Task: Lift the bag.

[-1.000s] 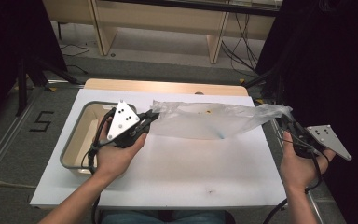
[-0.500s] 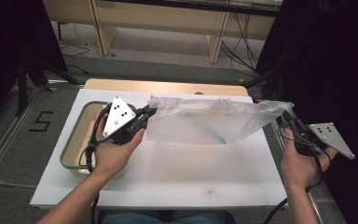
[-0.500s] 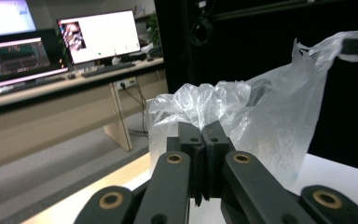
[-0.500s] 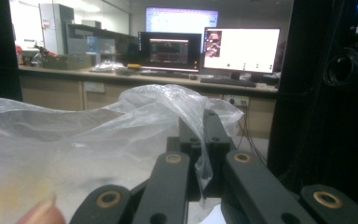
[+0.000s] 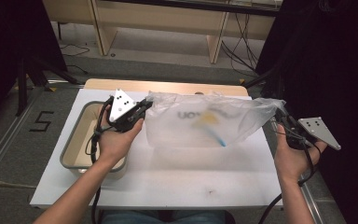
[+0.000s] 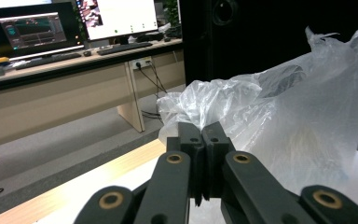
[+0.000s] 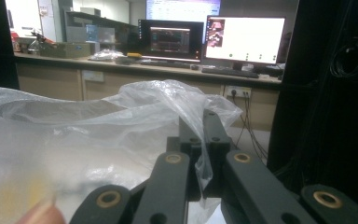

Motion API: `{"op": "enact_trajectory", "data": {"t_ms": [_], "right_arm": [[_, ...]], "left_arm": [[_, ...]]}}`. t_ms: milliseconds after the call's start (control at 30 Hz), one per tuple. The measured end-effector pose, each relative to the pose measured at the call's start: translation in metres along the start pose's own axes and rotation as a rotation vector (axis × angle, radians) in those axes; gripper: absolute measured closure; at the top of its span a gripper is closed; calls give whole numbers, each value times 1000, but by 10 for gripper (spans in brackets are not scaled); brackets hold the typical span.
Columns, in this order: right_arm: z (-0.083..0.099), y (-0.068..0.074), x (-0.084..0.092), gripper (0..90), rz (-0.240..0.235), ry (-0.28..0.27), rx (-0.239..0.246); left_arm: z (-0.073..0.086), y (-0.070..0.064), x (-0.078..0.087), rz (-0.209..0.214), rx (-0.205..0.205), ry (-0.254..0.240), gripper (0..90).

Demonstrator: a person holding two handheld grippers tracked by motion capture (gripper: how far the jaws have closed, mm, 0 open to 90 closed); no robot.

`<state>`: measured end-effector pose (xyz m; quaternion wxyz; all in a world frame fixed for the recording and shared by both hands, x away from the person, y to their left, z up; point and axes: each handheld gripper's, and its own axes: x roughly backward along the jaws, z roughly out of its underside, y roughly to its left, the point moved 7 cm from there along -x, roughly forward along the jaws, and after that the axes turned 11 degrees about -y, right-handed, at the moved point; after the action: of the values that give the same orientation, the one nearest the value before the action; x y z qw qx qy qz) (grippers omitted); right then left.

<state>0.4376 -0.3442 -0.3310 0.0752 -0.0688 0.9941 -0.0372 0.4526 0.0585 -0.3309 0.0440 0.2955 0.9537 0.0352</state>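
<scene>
White table: both grippers' jaws clamped on plastic bag (L & R corners), stretched between.

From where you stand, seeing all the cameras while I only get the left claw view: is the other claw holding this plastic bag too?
Observer: Yes. The right claw is shut on a fold of the plastic bag at its far end.
Operator: Is the bag on the table?
Observer: It hangs stretched between the left claw and the right one, its lower edge about at the white table.
Operator: Anything beside me?
Observer: A shallow tray sits under your left hand.
</scene>
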Motion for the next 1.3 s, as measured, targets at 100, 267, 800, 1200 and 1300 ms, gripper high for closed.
{"op": "enact_trajectory", "data": {"t_ms": [100, 267, 800, 1200, 1300], "right_arm": [[3, 1, -8, 899, 2, 6, -3], [12, 2, -22, 898, 9, 29, 6], [53, -1, -37, 897, 23, 133, 2], [64, 2, -41, 897, 19, 157, 14], [68, 2, -42, 897, 16, 169, 20]], "left_arm": [[4, 4, -6, -9, -3, 16, 893], [15, 12, -19, -23, 3, 61, 893], [40, 21, -45, -50, 15, 147, 892], [54, 27, -55, -75, 26, 179, 891], [56, 29, -57, -80, 25, 188, 891]]}}
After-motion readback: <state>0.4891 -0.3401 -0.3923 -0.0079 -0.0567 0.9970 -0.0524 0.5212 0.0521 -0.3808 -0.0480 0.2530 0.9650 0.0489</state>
